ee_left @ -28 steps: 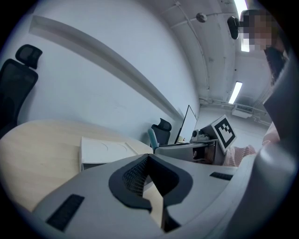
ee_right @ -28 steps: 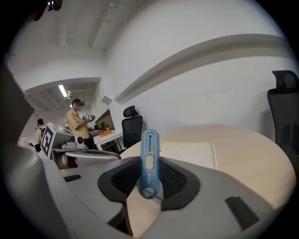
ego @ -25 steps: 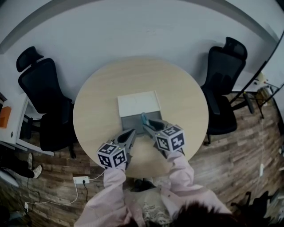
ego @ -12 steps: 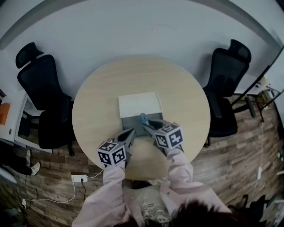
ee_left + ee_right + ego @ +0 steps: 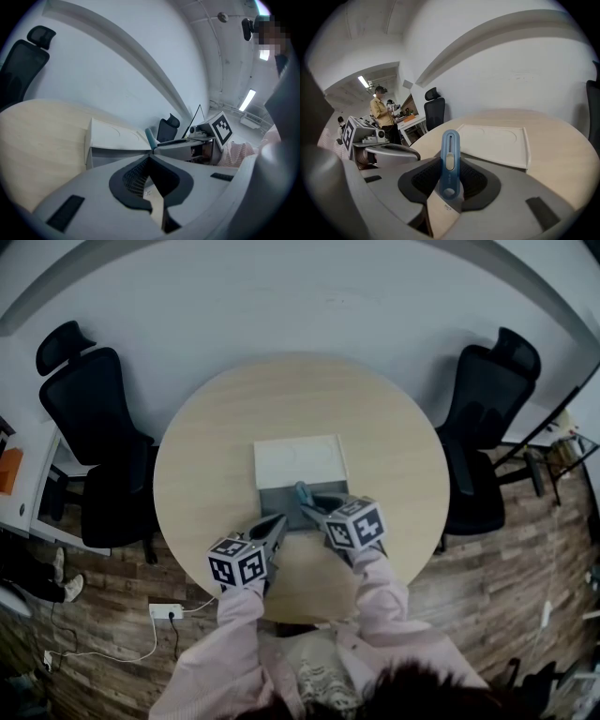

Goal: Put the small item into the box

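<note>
A slim blue item (image 5: 450, 161) with a slot along its length stands upright between my right gripper's (image 5: 449, 187) jaws, which are shut on its lower end. In the head view the right gripper (image 5: 307, 500) holds the blue item (image 5: 301, 491) over the near edge of the box's grey part (image 5: 279, 500). The box's white part (image 5: 300, 460) lies flat behind it on the round table (image 5: 394, 456). My left gripper (image 5: 278, 521) sits just left of the right one, near the box's front, with its jaws shut on nothing. The left gripper view shows the box (image 5: 112, 140) and the blue item (image 5: 151, 139) ahead.
Black office chairs stand at the table's left (image 5: 89, 437) and right (image 5: 487, 418). A power strip (image 5: 164, 611) lies on the wooden floor at the near left. In the right gripper view a person (image 5: 380, 112) stands far off beside a desk (image 5: 410, 123).
The head view has drifted slightly. Both grippers and the blue item keep their places at the box's near edge.
</note>
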{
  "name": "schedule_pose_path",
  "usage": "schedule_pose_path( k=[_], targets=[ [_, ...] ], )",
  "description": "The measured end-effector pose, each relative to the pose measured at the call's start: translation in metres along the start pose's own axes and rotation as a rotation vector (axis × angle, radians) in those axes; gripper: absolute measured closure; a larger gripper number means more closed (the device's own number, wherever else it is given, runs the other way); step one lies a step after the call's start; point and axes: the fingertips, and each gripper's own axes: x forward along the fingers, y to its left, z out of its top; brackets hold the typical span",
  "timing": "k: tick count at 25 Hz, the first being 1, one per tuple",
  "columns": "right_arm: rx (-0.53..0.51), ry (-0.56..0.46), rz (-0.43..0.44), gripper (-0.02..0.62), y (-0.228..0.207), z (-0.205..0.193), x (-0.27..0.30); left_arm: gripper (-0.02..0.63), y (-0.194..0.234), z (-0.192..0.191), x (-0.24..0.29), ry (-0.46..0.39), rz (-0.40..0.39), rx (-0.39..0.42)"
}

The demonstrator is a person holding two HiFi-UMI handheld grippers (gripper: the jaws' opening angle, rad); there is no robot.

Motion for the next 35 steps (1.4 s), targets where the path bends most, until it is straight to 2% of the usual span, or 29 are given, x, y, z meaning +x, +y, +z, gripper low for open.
schedule_pose_path(
  k=[13,35],
  targets=[
    [-0.083,0.187,0.03,0.466,-0.017,-0.028,0.028,0.597,0.014,-0.017,0.007,0.035,0.018,-0.06],
    [-0.194,0.414,0.074,0.466,-0.025,-0.057,0.061,0.597,0.023,-0.031,0.013,0.077,0.03,-0.106]
  ],
)
